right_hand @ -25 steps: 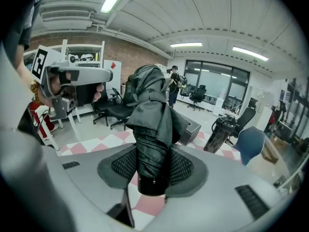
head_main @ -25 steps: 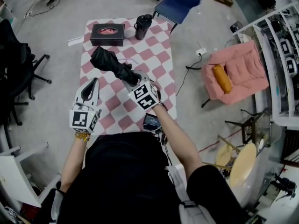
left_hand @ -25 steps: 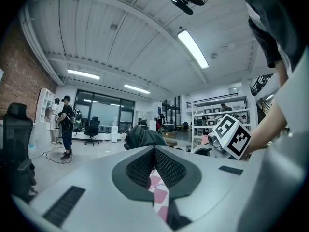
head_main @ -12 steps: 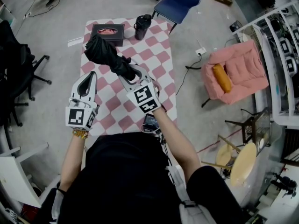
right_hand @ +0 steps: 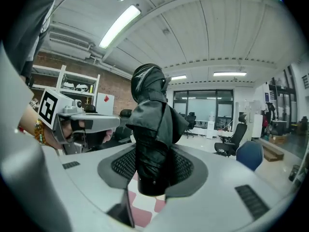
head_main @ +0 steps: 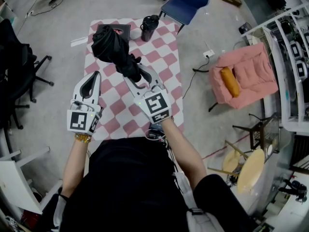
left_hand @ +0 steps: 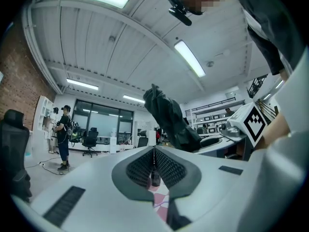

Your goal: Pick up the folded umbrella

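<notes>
Since the earlier frame the umbrella is riding higher. The right gripper is pinching its lower end, the long axis pointing up and forward past the jaws. The left gripper is hovering alongside, jaws together.

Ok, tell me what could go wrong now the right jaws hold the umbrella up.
1. The right gripper grips the umbrella only at its handle end; the bulky far end may sag or slip out.
2. In the head view that end sits over the black box and near the mug; a swing could knock the mug over.
</notes>
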Demonstrator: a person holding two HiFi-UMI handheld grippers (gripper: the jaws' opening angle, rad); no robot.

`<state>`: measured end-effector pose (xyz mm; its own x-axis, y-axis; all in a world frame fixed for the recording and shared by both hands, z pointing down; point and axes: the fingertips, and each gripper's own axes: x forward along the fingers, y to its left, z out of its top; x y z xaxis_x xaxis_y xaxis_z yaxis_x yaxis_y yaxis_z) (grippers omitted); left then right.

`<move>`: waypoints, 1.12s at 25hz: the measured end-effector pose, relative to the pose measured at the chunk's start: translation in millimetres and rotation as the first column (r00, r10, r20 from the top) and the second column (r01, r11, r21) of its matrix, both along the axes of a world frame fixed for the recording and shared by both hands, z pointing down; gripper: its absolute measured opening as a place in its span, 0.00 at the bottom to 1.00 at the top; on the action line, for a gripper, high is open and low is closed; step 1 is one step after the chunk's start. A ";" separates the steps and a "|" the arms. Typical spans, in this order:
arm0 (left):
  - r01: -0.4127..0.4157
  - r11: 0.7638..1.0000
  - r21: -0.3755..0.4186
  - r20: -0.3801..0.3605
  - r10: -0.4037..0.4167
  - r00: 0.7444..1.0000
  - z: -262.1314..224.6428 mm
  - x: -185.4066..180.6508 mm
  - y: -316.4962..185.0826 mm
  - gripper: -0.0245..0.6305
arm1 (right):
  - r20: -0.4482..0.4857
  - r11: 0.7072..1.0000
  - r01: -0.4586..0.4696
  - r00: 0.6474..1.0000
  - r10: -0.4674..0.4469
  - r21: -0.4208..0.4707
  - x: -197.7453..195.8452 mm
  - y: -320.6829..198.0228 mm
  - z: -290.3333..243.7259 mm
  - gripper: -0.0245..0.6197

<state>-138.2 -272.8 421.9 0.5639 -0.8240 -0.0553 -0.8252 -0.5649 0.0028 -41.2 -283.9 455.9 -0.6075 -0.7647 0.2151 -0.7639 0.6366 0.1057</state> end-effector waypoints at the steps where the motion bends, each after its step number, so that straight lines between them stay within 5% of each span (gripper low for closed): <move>1: -0.002 1.000 -0.001 0.001 0.002 1.000 0.2 0.7 -0.2 0.06 | 0.017 1.000 0.002 1.000 -0.003 0.007 -0.1 1.3 -5.7 0.30; 14: -0.022 1.000 0.020 0.009 0.022 1.000 -5.6 9.0 1.1 0.06 | 0.192 0.991 0.025 0.980 -0.051 0.135 -0.8 15.2 -44.3 0.30; 28: -0.047 0.998 0.031 0.017 0.046 0.999 -2.8 20.0 6.5 0.06 | 0.236 0.992 0.009 0.971 -0.038 0.124 6.9 20.8 -34.7 0.30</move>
<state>-118.2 -266.3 419.1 0.6026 -0.7949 -0.0706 -0.7978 -0.6023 -0.0288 -34.3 -263.0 421.2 -0.6482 -0.7608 -0.0309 -0.7612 0.6485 0.0006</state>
